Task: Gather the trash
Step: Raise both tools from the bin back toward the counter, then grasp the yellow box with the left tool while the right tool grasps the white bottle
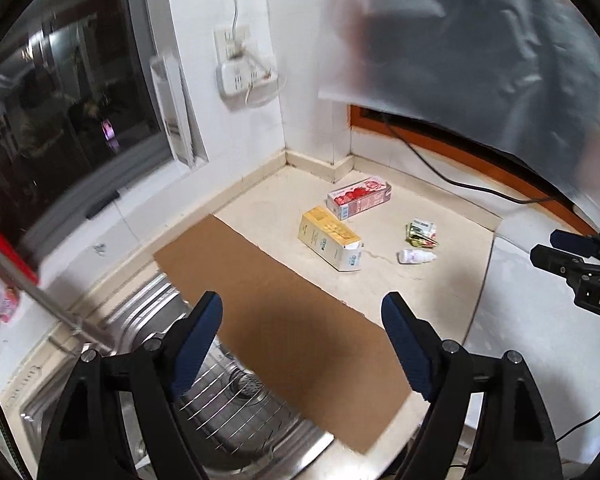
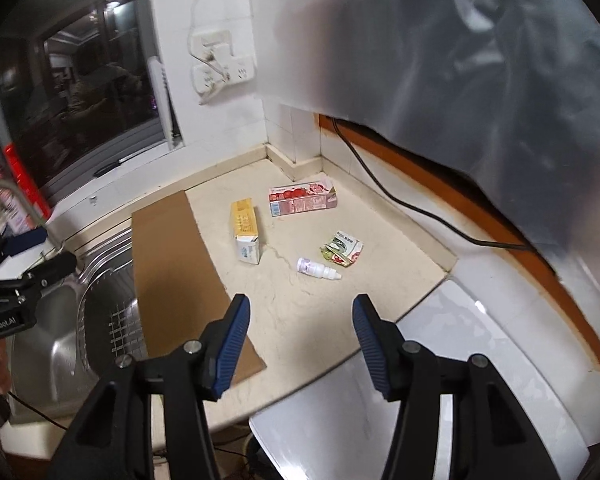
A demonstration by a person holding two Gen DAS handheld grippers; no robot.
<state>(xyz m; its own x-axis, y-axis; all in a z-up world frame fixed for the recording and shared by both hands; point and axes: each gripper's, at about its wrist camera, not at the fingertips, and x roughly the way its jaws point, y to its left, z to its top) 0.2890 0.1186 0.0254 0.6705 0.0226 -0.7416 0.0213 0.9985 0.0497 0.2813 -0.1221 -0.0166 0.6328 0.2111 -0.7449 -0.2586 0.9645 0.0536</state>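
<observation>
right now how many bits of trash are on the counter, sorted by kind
cartons: 2, the yellow carton and the pink carton
small white bottle: 1
crumpled wrapper: 1
total: 4, all lying loose on the counter, none of them in a gripper

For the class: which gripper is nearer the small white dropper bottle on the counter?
Right. The right gripper hovers just short of the bottle; the left gripper hangs farther off, over the cardboard sheet.

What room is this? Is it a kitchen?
Most likely a kitchen corner. There is a steel sink with a tap set into a pale stone counter, next to a window and tiled walls.
</observation>
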